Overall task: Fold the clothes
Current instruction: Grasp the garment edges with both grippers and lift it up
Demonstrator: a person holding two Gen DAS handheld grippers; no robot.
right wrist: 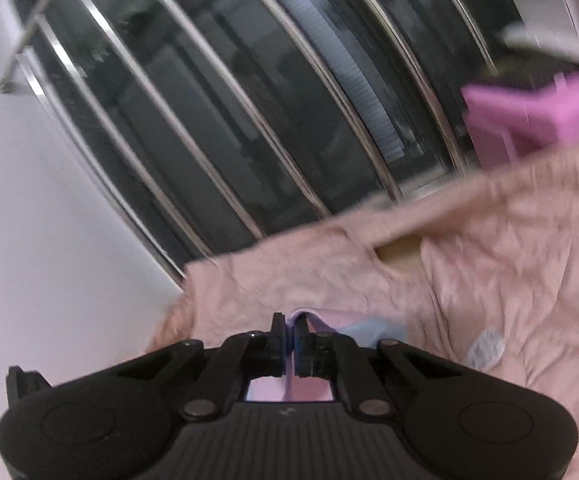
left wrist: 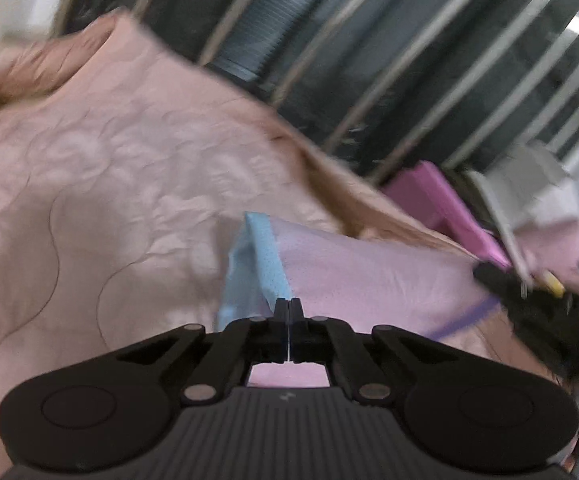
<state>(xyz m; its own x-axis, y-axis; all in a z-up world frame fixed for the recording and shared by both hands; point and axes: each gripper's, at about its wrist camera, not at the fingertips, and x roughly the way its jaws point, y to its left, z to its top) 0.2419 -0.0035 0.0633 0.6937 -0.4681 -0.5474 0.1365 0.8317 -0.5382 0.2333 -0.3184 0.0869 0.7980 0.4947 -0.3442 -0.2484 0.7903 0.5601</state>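
A: Because it is pinched at two points at once, the pink garment (left wrist: 369, 276) hangs taut between the grippers, just above the quilted bedspread (left wrist: 109, 184), rather than lying on it.

B: And the left gripper (left wrist: 288, 308)?

A: Jaws clenched on the cloth right where the pink meets the light blue mesh panel (left wrist: 249, 264). The blue part flops over to one side, so that grip looks like it sits at a corner or seam.

B: The right one?

A: The right gripper (right wrist: 287, 334) is clamped on a pink edge with a purple trim (right wrist: 289, 380) running through the jaws. From the left wrist camera it shows as a dark shape at the far end of the stretched cloth.

B: Why hold it that way?

A: My guess: tension flattens the fabric so an edge can be carried over cleanly. Whether this is spreading out or bringing a fold across, the blur won't settle.

B: Beyond that?

A: The bedspread's far edge meets a metal railing (right wrist: 249, 120) before dark glass; a magenta box (right wrist: 537, 116) sits near its right corner.
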